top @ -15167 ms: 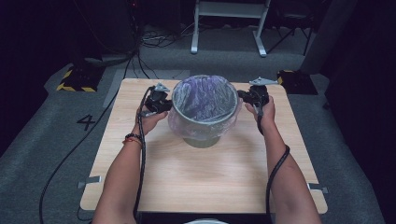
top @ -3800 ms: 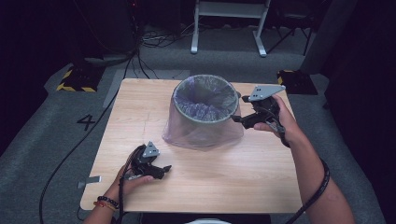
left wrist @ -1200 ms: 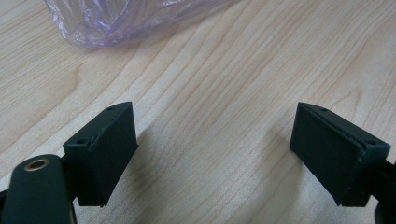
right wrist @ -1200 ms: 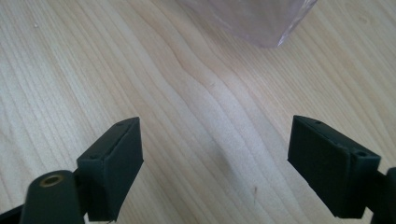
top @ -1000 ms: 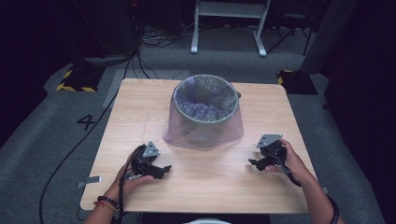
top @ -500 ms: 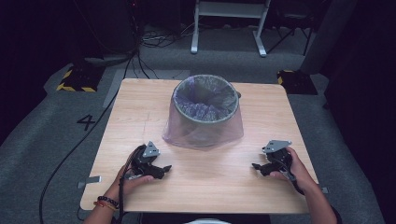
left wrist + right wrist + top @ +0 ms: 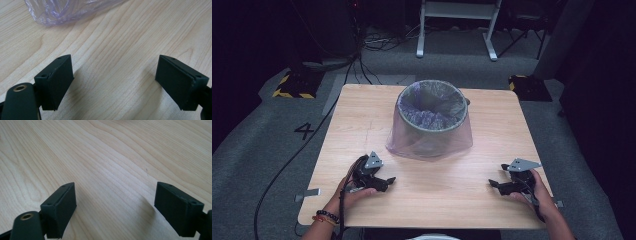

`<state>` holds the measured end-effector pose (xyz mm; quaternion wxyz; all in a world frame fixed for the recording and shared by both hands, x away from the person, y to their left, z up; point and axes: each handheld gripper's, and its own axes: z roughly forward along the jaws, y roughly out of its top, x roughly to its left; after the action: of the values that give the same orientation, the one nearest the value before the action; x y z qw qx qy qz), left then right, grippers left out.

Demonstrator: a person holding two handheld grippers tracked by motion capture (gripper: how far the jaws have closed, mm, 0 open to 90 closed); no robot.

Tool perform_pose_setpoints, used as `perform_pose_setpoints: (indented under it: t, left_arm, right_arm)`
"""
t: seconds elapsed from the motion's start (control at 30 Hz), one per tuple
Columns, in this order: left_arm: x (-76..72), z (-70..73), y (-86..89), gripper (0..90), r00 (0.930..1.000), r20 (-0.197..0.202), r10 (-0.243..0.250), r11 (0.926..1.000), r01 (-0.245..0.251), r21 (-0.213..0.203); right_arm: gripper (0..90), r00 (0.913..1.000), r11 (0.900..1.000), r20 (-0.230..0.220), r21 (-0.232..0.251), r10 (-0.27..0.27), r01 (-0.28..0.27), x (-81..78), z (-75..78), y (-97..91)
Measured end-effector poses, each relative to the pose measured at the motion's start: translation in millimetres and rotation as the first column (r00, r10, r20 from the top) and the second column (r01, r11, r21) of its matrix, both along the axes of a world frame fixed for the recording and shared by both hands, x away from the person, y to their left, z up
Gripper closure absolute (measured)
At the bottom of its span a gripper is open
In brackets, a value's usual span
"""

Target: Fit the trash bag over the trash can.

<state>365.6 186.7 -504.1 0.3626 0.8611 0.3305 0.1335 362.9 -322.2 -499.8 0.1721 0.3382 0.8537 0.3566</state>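
A grey bin (image 7: 432, 111) stands at the middle back of the wooden table (image 7: 492, 135), lined with a clear purple bag (image 7: 409, 142) whose loose skirt drapes down over the outside onto the wood. My left gripper (image 7: 388, 182) rests on the table at the front left, open, with bare wood between its jaws. The bag's hem (image 7: 62, 12) lies beyond it in the left gripper view. My right gripper (image 7: 493, 185) sits low at the front right, open, and holds nothing. Its black pads (image 7: 60, 207) frame plain wood.
The table stands on grey carpet (image 7: 277, 150) with a number marked on it. Cables (image 7: 287, 165) trail off the left side. A white frame's legs (image 7: 457, 30) and dark equipment stand behind the table.
My right hand has drifted toward the front right edge of the table and sunk a little. The left hand, the bin and the bag have stayed put.
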Motion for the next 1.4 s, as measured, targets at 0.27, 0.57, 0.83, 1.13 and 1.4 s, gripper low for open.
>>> perform_pose_setpoints:
  t: [0.27,0.57,0.83,1.13,1.4]
  left_arm:
    - [0.0,0.0,0.0,14.3,1.0000,0.000,0.000,1.0000,0.000,0.000]
    - [0.1,0.0,0.0,14.3,1.0000,0.000,0.000,1.0000,0.000,0.000]
    - [0.2,0.0,-0.1,14.3,1.0000,0.000,0.000,1.0000,0.000,0.001]
    - [0.3,0.0,-0.1,14.2,1.0000,-0.001,-0.001,1.0000,0.001,0.001]
    - [0.6,0.0,-0.2,14.2,1.0000,-0.001,-0.005,1.0000,0.005,0.000]
  right_arm:
    - [16.9,0.9995,0.9984,-0.018,0.049,-0.026,0.027,-10.4,-3.8,-14.0]
    - [17.1,0.9982,0.9971,-0.020,0.050,-0.056,0.057,-17.2,-3.7,-30.7]
    - [17.2,0.9980,0.9967,-0.021,0.053,-0.060,0.061,-18.7,-3.8,-40.3]
    - [17.1,0.9980,0.9968,-0.019,0.051,-0.060,0.061,-18.8,-3.8,-40.4]
    - [17.1,0.9979,0.9967,-0.020,0.052,-0.061,0.062,-18.7,-3.8,-40.4]
